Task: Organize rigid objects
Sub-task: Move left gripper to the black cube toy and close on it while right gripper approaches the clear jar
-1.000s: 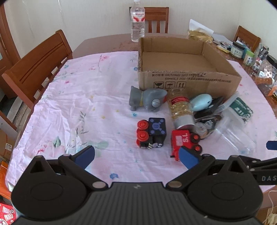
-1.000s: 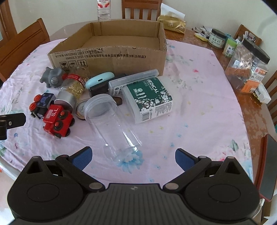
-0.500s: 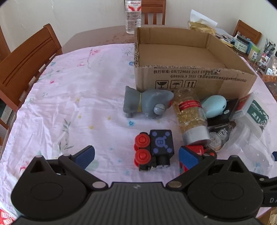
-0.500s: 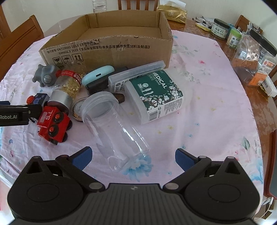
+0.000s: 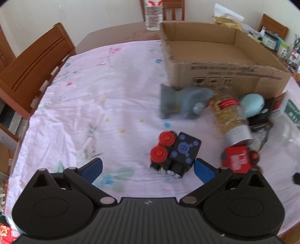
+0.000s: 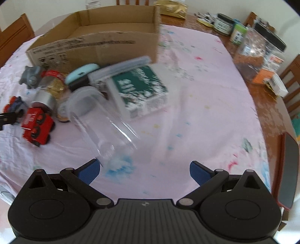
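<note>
An open cardboard box [image 5: 221, 75] [image 6: 97, 47] stands on the pink cloth. In front of it lie a grey elephant toy [image 5: 183, 103], a bottle of yellow capsules [image 5: 230, 118], a black toy train with red wheels [image 5: 174, 154], a red toy train [image 5: 238, 159] [image 6: 36, 125], a clear plastic jar [image 6: 103, 123] and a green medical box [image 6: 140, 90]. My left gripper [image 5: 148, 169] is open, low over the cloth, with the black train just ahead of its right finger. My right gripper [image 6: 144, 170] is open, the jar's base near its left finger.
A wooden chair [image 5: 35, 65] stands at the left table edge and a water bottle [image 5: 153, 15] behind the box. Jars and packets [image 6: 260, 48] crowd the right side of the table. A dark phone [image 6: 286, 169] lies at the right edge.
Both grippers have moved forward and lower toward the pile. The left one has closed in on the black train; the right one has come nearer the clear jar. Both stay open.
</note>
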A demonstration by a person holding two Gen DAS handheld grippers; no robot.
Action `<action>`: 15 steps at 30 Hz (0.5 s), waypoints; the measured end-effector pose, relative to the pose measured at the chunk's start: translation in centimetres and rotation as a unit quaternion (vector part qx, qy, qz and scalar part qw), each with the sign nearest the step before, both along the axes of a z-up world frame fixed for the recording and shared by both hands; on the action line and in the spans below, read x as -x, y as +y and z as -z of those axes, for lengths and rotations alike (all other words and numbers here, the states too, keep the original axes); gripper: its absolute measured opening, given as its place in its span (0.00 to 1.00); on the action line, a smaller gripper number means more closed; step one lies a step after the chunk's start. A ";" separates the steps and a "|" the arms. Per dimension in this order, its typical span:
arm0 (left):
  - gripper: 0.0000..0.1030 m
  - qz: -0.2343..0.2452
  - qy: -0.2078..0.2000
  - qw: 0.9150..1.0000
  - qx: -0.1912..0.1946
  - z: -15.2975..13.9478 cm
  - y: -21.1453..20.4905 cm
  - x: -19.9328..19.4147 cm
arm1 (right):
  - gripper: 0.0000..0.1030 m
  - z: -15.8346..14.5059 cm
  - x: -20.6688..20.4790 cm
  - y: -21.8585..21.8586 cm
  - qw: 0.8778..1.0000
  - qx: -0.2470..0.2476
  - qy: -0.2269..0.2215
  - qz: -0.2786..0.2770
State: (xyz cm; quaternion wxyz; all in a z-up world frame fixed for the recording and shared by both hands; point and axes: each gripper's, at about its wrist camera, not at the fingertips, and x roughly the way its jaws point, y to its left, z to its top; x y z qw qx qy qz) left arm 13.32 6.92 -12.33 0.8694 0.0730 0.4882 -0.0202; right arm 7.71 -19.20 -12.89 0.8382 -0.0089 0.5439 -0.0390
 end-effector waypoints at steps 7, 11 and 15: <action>0.99 -0.031 0.004 0.999 -0.029 0.6 2.4 -0.4 | 1.00 0.3 0.3 -3.1 0.999 0.012 0.001 0.047; 0.99 -0.032 0.003 0.999 -0.029 0.6 2.8 -0.3 | 1.00 0.2 0.7 -3.4 0.999 0.007 0.002 0.034; 0.99 -0.014 0.012 1.000 -0.004 0.4 2.2 0.5 | 1.00 -0.4 2.1 -1.8 0.999 -0.030 -0.003 -0.031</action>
